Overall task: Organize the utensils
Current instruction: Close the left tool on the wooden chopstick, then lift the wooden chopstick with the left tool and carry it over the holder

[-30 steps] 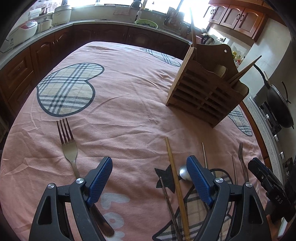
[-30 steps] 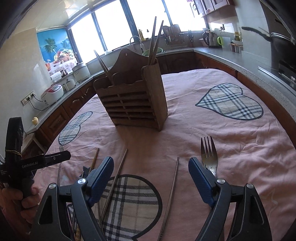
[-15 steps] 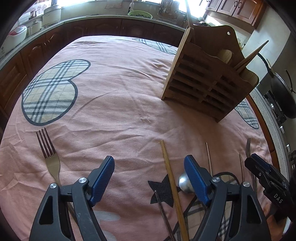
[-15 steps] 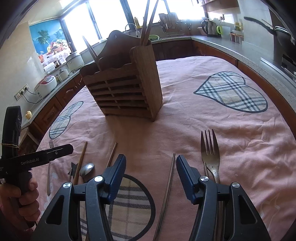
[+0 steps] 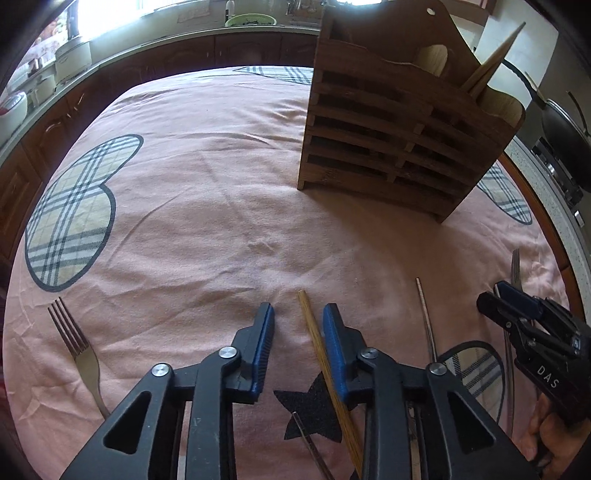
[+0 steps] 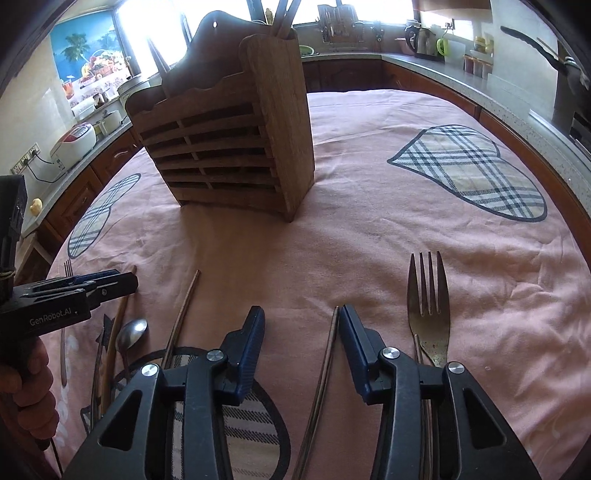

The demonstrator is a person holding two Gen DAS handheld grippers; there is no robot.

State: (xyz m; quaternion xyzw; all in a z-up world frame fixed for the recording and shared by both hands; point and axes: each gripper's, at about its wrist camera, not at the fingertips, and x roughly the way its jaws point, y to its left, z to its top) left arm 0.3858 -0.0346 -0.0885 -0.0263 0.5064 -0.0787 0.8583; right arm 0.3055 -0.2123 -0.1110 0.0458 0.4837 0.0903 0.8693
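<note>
The task is only partly done, as far as one can judge. The wooden utensil holder (image 6: 236,144) stands upright on the bench (image 5: 207,206), which is covered with a pink cloth with plaid hearts. A few chopsticks (image 6: 284,16) already stand in its top compartments, and in the left wrist view some more lean out at its right end (image 5: 491,62). Most utensils lie flat on the cloth near the claws: a light wooden chopstick (image 5: 314,332), a dark chopstick (image 6: 325,373), a thin brown chopstick (image 6: 184,306), a spoon (image 6: 131,332), a fork (image 6: 428,306) on the right side, and another fork (image 5: 74,339) far on the left side. So the bigger part of the work is left.

The left claw (image 5: 299,332) points down to the bench and its jaws are closing. The light wooden chopstick lies between them, very close to the right blue pad (image 5: 334,343), but the left pad is apart from it, so I judge it is not gripped yet.

The right claw (image 6: 301,336) is about half open and its jaws are closing too. The dark chopstick lies between them, just beside the right pad (image 6: 352,339), with a clear gap to the left pad. It holds nothing yet. The fork lies just outside this claw, on its right.
</note>
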